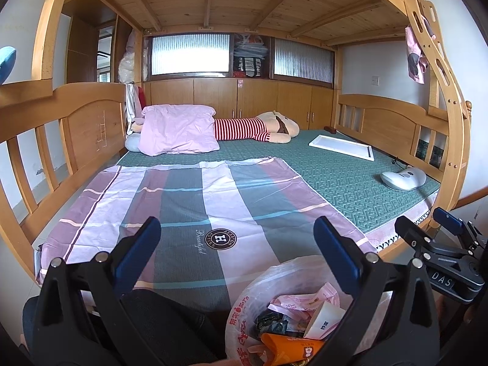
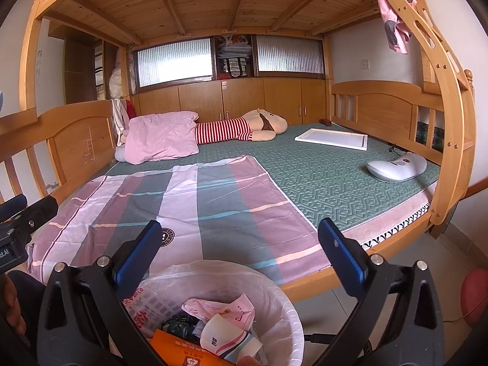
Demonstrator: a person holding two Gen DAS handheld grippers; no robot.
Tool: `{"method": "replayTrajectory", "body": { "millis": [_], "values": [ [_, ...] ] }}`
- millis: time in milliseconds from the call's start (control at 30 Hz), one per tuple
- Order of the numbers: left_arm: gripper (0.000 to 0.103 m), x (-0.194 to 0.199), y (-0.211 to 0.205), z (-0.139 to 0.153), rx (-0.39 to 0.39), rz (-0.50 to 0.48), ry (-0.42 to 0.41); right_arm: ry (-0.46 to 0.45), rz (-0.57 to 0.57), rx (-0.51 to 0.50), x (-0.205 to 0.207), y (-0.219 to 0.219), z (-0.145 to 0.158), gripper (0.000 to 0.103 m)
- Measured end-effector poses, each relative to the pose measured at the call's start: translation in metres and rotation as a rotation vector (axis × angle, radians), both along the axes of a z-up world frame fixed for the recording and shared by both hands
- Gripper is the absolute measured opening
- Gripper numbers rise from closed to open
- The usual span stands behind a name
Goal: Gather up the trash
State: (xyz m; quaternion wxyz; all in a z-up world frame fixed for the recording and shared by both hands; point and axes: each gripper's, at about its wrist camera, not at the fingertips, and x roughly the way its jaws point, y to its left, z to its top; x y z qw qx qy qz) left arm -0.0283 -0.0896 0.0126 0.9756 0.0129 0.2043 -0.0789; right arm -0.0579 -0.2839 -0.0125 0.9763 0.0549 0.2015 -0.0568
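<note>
A white bin lined with a plastic bag (image 2: 274, 292) stands on the floor at the foot of the bed; its bag rim (image 1: 268, 277) shows in the left wrist view too. Inside lie a pink wrapper (image 2: 219, 308), a white paper cup (image 2: 216, 332) and an orange packet (image 2: 180, 350). My left gripper (image 1: 238, 244) is open over the bed's edge, above and left of the bin, with nothing between its fingers. My right gripper (image 2: 241, 244) is open above the bin, also holding nothing. The right gripper (image 1: 439, 228) appears at the right edge of the left wrist view.
A wooden bunk bed holds a plaid pink and grey sheet (image 1: 189, 207), a green mat (image 2: 329, 180), a pink pillow (image 1: 180, 131), a striped plush toy (image 1: 256, 128), a white frame (image 2: 332, 138) and a white device (image 2: 396, 167). A person's dark-clothed knee (image 1: 164, 320) is beside the bin.
</note>
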Motion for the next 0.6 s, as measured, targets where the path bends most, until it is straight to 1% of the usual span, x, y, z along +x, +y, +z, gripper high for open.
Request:
{"method": "replayTrajectory", "body": {
  "millis": [333,600],
  "values": [
    [0.1,0.0002,0.0018,-0.0042,-0.015,0.014,0.011,0.006,0.006,0.004,0.0023,0.0016,-0.0063,0.1],
    [0.1,-0.0008,0.0021,-0.0044,-0.019,0.007,0.009,0.008,0.005,0.011,0.002,0.0015,-0.0078,0.1]
  ]
}}
